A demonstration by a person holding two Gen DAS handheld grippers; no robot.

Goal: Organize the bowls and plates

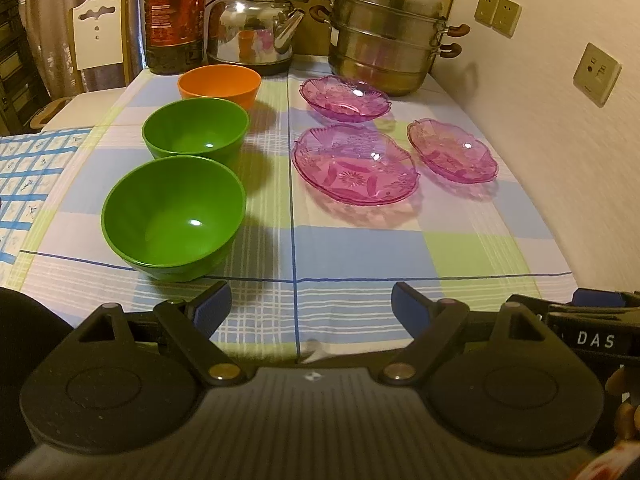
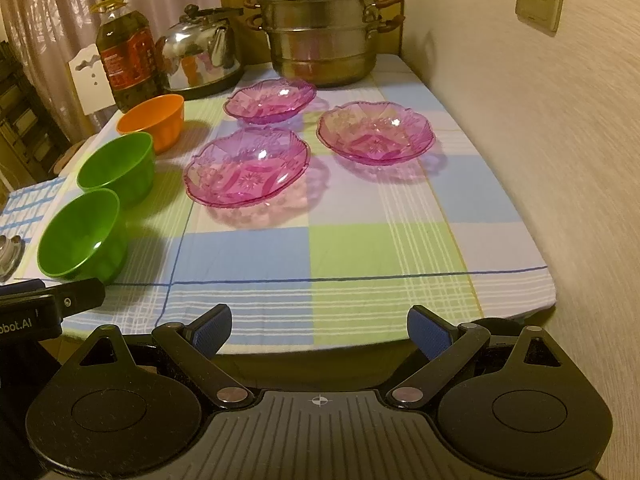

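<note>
Bowls (image 1: 174, 216) line the frame's left, pink plates (image 1: 354, 164) its centre-right, unstacked; left gripper (image 1: 310, 308) and right gripper (image 2: 318, 330) hover, jaws apart, empty, likely ready for stacking.

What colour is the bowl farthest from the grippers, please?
Orange bowl; it shows best in the left wrist view.

My two round plastic green bowls (image 1: 173, 216) sit by one round orange plastic bowl (image 1: 219, 84). Three cut-pattern, translucent pink plastic plates (image 1: 355, 165) lie on the blue, green and white checked cloth (image 1: 360, 252).
</note>
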